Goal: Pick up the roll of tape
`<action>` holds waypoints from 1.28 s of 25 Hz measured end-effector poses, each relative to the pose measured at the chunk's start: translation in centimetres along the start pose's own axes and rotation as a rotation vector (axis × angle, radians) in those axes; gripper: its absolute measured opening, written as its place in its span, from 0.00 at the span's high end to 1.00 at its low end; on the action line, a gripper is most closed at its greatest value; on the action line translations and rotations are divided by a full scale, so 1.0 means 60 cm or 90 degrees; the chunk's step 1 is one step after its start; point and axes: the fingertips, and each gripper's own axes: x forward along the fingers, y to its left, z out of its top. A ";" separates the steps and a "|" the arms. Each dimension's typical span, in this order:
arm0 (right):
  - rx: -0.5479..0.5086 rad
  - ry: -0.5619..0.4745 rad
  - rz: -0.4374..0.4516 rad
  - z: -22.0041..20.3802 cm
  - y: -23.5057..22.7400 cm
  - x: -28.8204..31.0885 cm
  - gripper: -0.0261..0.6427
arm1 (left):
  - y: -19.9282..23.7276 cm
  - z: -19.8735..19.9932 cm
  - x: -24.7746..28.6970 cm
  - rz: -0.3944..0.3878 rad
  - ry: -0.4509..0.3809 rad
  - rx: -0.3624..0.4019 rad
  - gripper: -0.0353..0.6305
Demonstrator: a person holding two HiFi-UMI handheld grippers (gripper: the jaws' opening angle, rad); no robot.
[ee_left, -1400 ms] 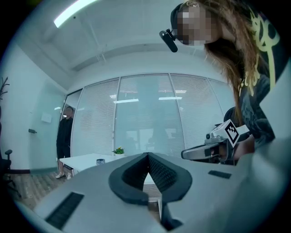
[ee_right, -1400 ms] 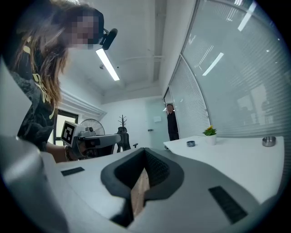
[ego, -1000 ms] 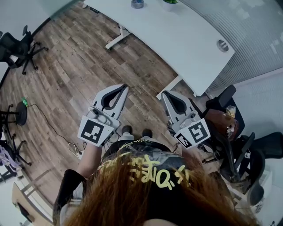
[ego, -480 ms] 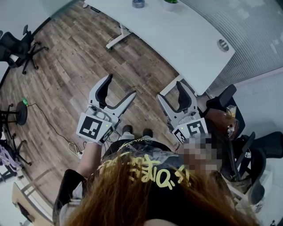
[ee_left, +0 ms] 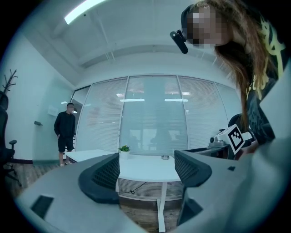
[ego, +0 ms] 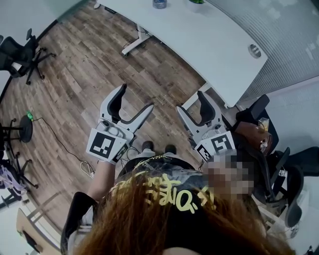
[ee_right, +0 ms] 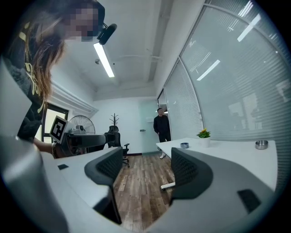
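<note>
The floor point(ego: 75, 74) is grainy wood, the table point(ego: 209, 40) smooth white, the left hand-held gripper point(ego: 136, 96) matt grey plastic.

The left gripper point(ego: 136, 96) and right gripper point(ego: 190, 101) are white, black-padded.

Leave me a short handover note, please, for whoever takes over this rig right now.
Left gripper: open, empty.
Right gripper: open, empty.
Roll of tape: lying on the far end of the white table, beside a small potted plant, away from both grippers.
Done: nothing yet; tape untouched.
Left: approach the table, close one gripper on the tape, lift it.
</note>
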 end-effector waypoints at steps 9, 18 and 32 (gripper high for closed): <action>0.019 -0.007 -0.020 -0.024 0.056 0.046 0.49 | 0.061 -0.021 -0.038 -0.026 0.020 0.004 0.39; 0.024 -0.004 -0.057 -0.023 0.011 0.063 0.49 | 0.089 -0.032 0.002 -0.047 0.037 -0.002 0.39; 0.005 -0.015 -0.002 -0.001 -0.157 0.253 0.49 | 0.222 -0.021 0.197 0.002 0.022 0.011 0.39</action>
